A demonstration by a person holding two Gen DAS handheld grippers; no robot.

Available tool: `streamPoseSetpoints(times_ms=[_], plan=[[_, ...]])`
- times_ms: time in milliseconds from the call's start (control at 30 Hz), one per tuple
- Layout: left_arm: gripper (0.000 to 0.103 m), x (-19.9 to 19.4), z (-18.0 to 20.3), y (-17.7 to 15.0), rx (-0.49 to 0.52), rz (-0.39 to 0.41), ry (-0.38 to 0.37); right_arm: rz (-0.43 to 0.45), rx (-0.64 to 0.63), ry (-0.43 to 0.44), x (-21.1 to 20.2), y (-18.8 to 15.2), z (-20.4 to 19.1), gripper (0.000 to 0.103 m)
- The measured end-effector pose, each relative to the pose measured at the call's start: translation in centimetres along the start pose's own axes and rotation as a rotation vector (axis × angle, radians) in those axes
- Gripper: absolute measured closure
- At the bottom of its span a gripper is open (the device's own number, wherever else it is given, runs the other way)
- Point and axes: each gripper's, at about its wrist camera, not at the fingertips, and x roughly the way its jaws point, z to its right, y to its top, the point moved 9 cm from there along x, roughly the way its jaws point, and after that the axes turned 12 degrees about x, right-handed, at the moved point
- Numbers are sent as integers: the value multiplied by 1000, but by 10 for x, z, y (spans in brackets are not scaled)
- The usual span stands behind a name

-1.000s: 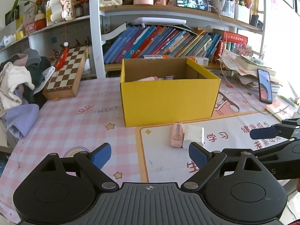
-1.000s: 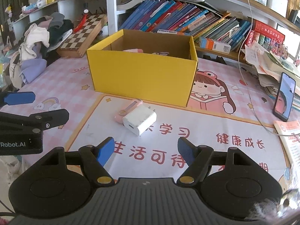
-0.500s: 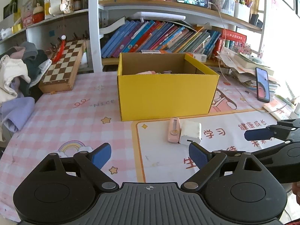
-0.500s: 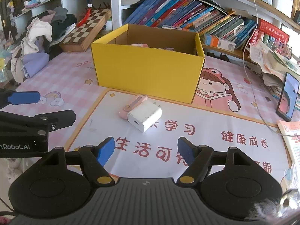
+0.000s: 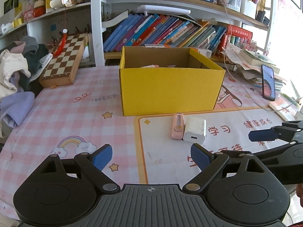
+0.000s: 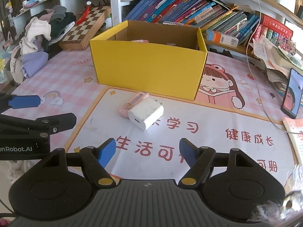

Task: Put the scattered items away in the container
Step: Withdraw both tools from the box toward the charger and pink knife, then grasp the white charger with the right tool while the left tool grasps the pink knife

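Observation:
A yellow cardboard box (image 5: 170, 89) (image 6: 147, 68) stands open on the table with pink items partly visible inside. In front of it lie a white charger block (image 5: 195, 130) (image 6: 145, 113) and a small pink gadget (image 5: 178, 125) (image 6: 134, 102), touching side by side on the white mat. My left gripper (image 5: 151, 158) is open and empty, a short way in front of them. My right gripper (image 6: 147, 151) is open and empty, just in front of the charger. Each gripper shows at the edge of the other's view.
A wooden chessboard (image 5: 64, 60) leans at the back left beside a pile of clothes (image 5: 15, 75). Shelves of books (image 5: 161, 32) stand behind the box. A phone (image 5: 268, 85) (image 6: 292, 94), papers and a cable (image 6: 253, 56) lie at the right.
Both grippers have drawn back and lowered slightly, staying open. The charger and pink gadget have not moved.

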Motion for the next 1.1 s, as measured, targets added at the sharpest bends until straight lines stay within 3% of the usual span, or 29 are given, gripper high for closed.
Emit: streamPoseSetpoints(times_ms=[200,333,1100], plan=[[11,5,-1,-2,-21,-3,-9,-4,-6,-5,3,1,2,33],[11,10,-4,-3,-34,-11,-4,-17,-11,7,8,4,2,42],[11,47,-16,9,-40,-66,50,-143,44,113,88,43,0,41]])
